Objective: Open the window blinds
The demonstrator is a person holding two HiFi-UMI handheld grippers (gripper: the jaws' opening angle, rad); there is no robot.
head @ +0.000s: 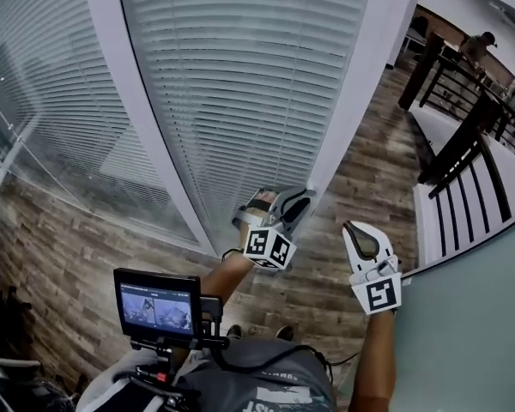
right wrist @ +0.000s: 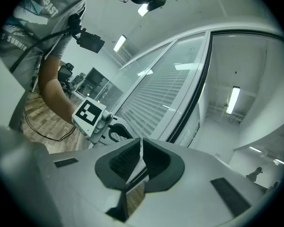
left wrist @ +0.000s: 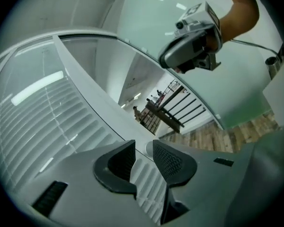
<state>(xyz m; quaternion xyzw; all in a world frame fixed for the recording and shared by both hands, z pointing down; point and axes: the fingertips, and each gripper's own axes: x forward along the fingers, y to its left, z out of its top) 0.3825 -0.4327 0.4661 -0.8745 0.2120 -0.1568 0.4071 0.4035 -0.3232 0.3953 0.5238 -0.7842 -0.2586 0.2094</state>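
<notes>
- The left claw (head: 293,202) is raised against the lower corner of the window, its marker cube (head: 269,247) turned back toward the person.
- Its jaws are spread by a narrow gap. A small white round knob (left wrist: 149,148) shows right at the tips, but I cannot tell if they touch it.
- The window blinds (head: 240,75) hang directly ahead of and above the left claw. They sit behind the glass with their white slats lowered across the whole pane, and slats show through the gap between the jaws.
- A white window frame (head: 136,118) runs up on the left of that claw, with a second blind-covered pane (head: 43,101) beyond it.
- The right claw (head: 354,228) is held up just to the right of the left one, apart from it and clear of the window.
- Its pads are pressed together with nothing between them.
- Below both claws lies a wood-pattern floor (head: 369,178). To the right of the right claw stands a dark railing (head: 463,144), with people (head: 478,46) far beyond it.
- Behind the left claw, near the person's chest, is a small monitor (head: 157,305).
</notes>
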